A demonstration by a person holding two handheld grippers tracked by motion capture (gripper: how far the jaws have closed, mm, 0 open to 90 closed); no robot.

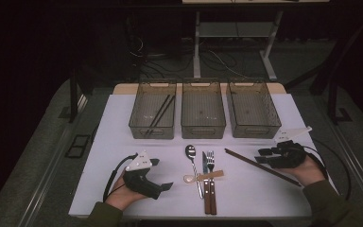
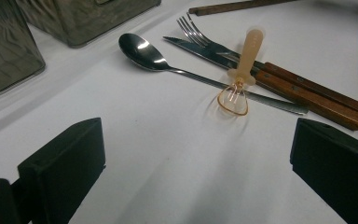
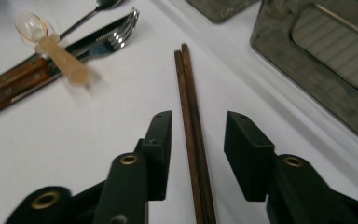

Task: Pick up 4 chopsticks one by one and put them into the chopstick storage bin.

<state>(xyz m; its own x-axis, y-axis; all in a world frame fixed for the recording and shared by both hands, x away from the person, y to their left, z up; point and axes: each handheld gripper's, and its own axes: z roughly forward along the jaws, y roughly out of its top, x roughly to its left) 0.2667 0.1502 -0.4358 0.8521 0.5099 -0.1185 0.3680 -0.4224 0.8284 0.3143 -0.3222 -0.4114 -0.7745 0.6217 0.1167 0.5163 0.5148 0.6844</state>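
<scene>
1. My right gripper point(image 3: 196, 149) straddles the brown chopsticks point(image 3: 191, 121) with its jaws parted, pads clear of the wood on both sides.
2. The pair lies flat on the white table point(image 1: 123, 142), right of the fork point(image 1: 211, 160) (two touching sticks).
3. My left gripper point(image 2: 198, 172) rests wide open, holding nothing.

In the right gripper view the brown chopsticks point(image 3: 189, 102) run off the bottom edge between the jaws, their near ends hidden. The knife point(image 3: 42, 65) and fork point(image 3: 100, 42) there leave at the left edge. In the high view the person's right hand point(image 1: 307, 171) covers the chopsticks' end near the table's right edge.
</scene>
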